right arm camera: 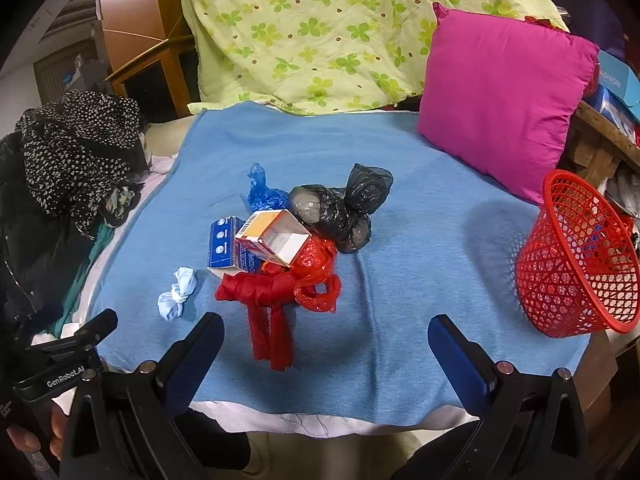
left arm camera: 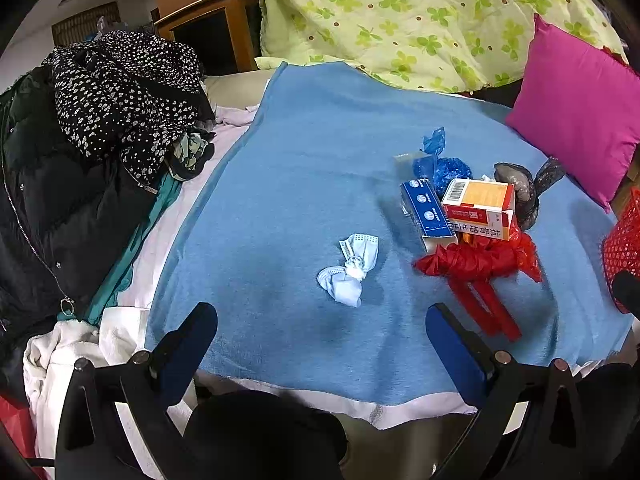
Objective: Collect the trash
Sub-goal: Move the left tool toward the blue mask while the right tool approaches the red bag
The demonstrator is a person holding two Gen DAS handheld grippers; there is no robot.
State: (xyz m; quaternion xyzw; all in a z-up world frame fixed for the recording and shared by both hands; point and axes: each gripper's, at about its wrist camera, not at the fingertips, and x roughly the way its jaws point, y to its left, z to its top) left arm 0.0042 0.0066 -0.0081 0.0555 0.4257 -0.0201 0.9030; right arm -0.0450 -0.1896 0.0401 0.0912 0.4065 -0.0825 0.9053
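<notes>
A: What is nearest to the tongs?

B: Both tongs hang above the near edge of the blue blanket (right arm camera: 420,240). The left gripper (left arm camera: 320,340) has its jaws spread wide, with nothing between them. The right gripper (right arm camera: 326,344) is the same, wide apart and empty.

A: And where is the trash?

B: Just ahead of the left gripper lies a knotted mask (left arm camera: 350,272), alone on the blanket. Ahead of the right gripper, slightly to its left, the tails of a red bag (right arm camera: 280,292) point toward its left finger. On this bag leans an open orange box (right arm camera: 272,242), and a blue box (right arm camera: 226,242) is touching it on the left side.

A: What is behind them?

B: Farther from the tongs is a black bag (right arm camera: 344,208), knotted, and beside it a small blue bag (right arm camera: 264,194).

A: Is there a basket?

B: Yes, a red basket (right arm camera: 576,256) stands tilted to the right of the right gripper, well apart from the pile. Beyond it a pink pillow (right arm camera: 500,96) leans, and farthest is a green quilt (right arm camera: 340,32). Left of the left gripper is a heap of dark clothes (left arm camera: 80,160).
</notes>
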